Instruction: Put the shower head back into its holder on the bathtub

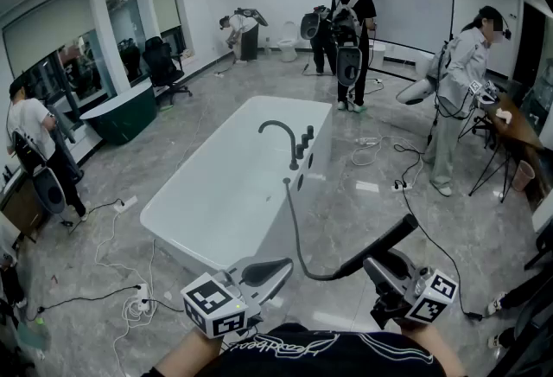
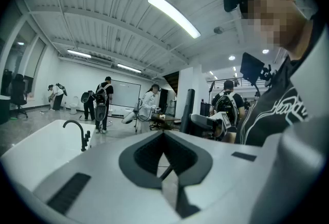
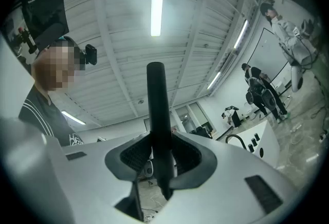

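A black wand-shaped shower head (image 1: 380, 244) is clamped in my right gripper (image 1: 383, 266), low in the head view and well short of the tub. It stands up between the jaws in the right gripper view, shower head (image 3: 158, 115), right gripper (image 3: 162, 160). Its dark hose (image 1: 296, 233) curves back to the rim of the white bathtub (image 1: 173, 202), close to the black faucet (image 1: 281, 135) and knobs. My left gripper (image 1: 275, 268) is shut and holds nothing, left gripper (image 2: 165, 164); its view shows the tub (image 2: 36, 153) to the left.
Several people work around the room, the nearest one (image 1: 454, 99) to the right of the tub. Cables (image 1: 380, 150) trail over the marble floor. A dark green tub (image 1: 130, 111) stands at the left and a table (image 1: 518, 124) at the right.
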### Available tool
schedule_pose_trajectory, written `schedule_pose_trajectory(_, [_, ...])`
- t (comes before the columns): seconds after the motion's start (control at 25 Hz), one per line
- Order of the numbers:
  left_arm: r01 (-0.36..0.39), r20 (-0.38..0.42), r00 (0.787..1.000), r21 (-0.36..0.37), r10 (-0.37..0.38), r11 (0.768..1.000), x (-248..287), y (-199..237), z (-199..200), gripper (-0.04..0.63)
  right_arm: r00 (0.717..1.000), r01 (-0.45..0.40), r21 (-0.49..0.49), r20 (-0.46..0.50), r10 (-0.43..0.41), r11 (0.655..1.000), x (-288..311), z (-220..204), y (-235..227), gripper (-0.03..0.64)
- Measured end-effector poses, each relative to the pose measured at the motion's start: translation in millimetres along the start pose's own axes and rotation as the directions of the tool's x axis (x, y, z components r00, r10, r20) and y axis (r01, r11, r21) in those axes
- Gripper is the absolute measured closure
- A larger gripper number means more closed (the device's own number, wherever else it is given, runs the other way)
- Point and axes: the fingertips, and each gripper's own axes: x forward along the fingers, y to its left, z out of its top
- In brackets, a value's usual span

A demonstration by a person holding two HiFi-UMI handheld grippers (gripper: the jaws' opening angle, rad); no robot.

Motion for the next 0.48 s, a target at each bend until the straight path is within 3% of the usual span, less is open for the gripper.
schedule_pose_trajectory(0.2, [-0.007, -0.009, 1.0, 0.005, 0.007, 1.0, 0, -5, -8, 0.592, 1.0, 0.002, 0.016, 0.016, -0.002, 1.0, -8, 4, -5, 0.491])
schedule_pose_trajectory(0.36, [0.007, -0.005, 1.0, -0.05, -0.007, 0.999, 1, -7, -18, 0.592, 1.0, 0.009, 0.019, 0.014, -0.01, 1.0, -12, 5, -6, 0.489])
schedule_pose_trajectory(0.48, [-0.007, -0.021, 1.0, -0.051, 0.006, 0.999, 3, -4, -24, 0.592, 1.0, 0.014, 0.03, 0.016, -0.015, 0.999, -14, 3, -11, 0.489])
